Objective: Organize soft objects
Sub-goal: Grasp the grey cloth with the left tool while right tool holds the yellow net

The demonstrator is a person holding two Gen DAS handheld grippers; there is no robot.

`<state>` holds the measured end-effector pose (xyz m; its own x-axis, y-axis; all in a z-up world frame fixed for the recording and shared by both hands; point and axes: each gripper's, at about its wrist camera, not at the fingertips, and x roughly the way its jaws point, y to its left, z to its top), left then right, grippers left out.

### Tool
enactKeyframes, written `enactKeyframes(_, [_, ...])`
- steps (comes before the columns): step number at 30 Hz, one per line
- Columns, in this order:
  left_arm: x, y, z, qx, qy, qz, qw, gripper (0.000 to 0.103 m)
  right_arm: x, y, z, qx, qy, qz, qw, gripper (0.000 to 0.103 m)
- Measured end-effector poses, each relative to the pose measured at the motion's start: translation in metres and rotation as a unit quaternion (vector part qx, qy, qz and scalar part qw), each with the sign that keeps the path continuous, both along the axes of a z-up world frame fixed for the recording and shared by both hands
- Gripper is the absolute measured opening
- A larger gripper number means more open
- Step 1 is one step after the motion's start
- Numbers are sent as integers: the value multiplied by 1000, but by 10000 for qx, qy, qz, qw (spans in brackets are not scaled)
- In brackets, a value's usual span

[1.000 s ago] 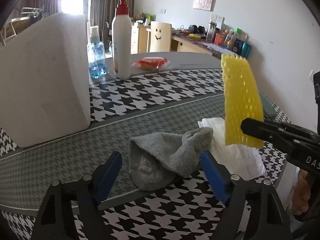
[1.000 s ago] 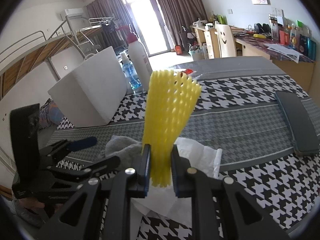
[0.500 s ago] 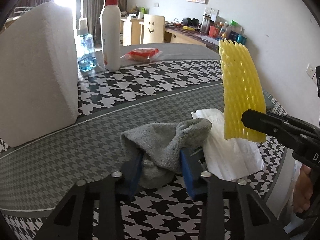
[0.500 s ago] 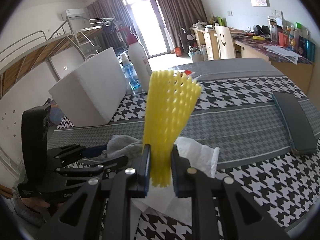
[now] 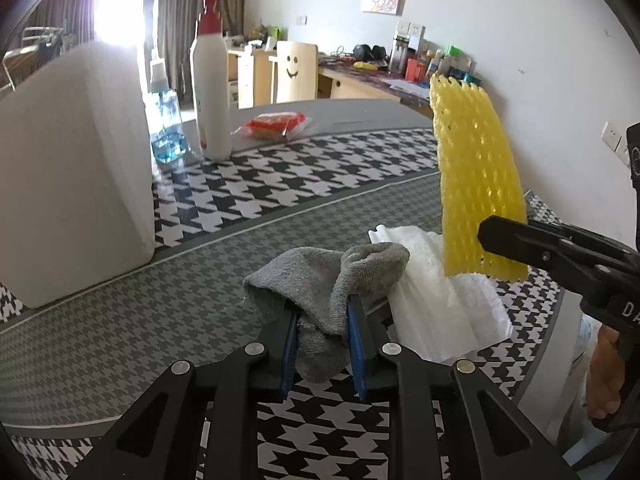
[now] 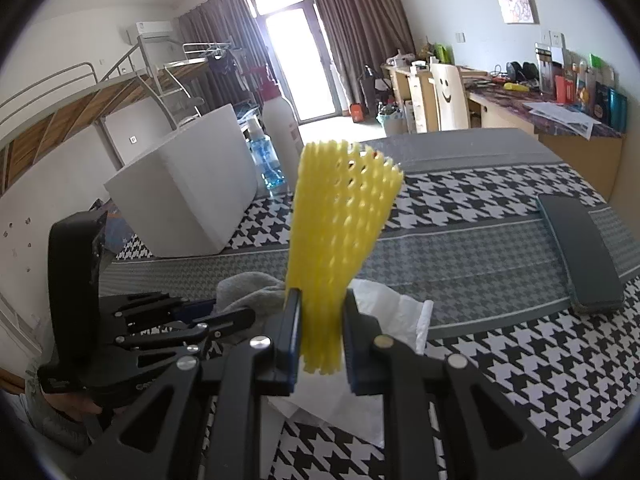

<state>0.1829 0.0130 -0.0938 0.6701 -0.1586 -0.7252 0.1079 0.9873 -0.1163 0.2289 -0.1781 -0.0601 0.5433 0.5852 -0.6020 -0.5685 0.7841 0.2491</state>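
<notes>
A grey sock (image 5: 332, 280) lies bunched on the houndstooth table, and my left gripper (image 5: 322, 320) has its jaws closing on it, the blue pads pressing its lower fold. My right gripper (image 6: 320, 320) is shut on the bottom end of a yellow foam net (image 6: 336, 240), which stands upright above the table. In the left wrist view the yellow foam net (image 5: 476, 184) hangs to the right of the sock, over a crumpled white paper towel (image 5: 440, 300). The right wrist view has the left gripper (image 6: 224, 314) low on the left with the sock (image 6: 244, 288) in it.
A big white foam block (image 5: 76, 168) stands at the left. Behind it are a blue spray bottle (image 5: 164, 120), a white pump bottle (image 5: 210, 92) and a red packet (image 5: 276, 124). A dark grey case (image 6: 580, 252) lies at the right. The table edge runs close below both grippers.
The left gripper's jaws went from wide open around the grey sock to pinched on it, gathering the fabric up. The right gripper and the yellow net stayed put.
</notes>
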Motion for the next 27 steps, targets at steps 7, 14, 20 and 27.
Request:
enactKeyframes(7, [-7, 2, 11, 15, -151, 37, 9999, 24, -5, 1, 5, -9, -126, 19, 9999, 22])
enactKeyframes(14, [-16, 3, 20, 34, -301, 57, 9995, 24, -8, 3, 9, -19, -205, 9, 9998, 22])
enactKeyframes(20, [-23, 5, 28, 75, -429, 83, 9990, 24, -16, 5, 13, -35, -317, -3, 9995, 22])
enactKeyframes(27, [-30, 7, 33, 104, -505, 131, 9986, 24, -21, 6, 18, -53, -412, 6, 9991, 22])
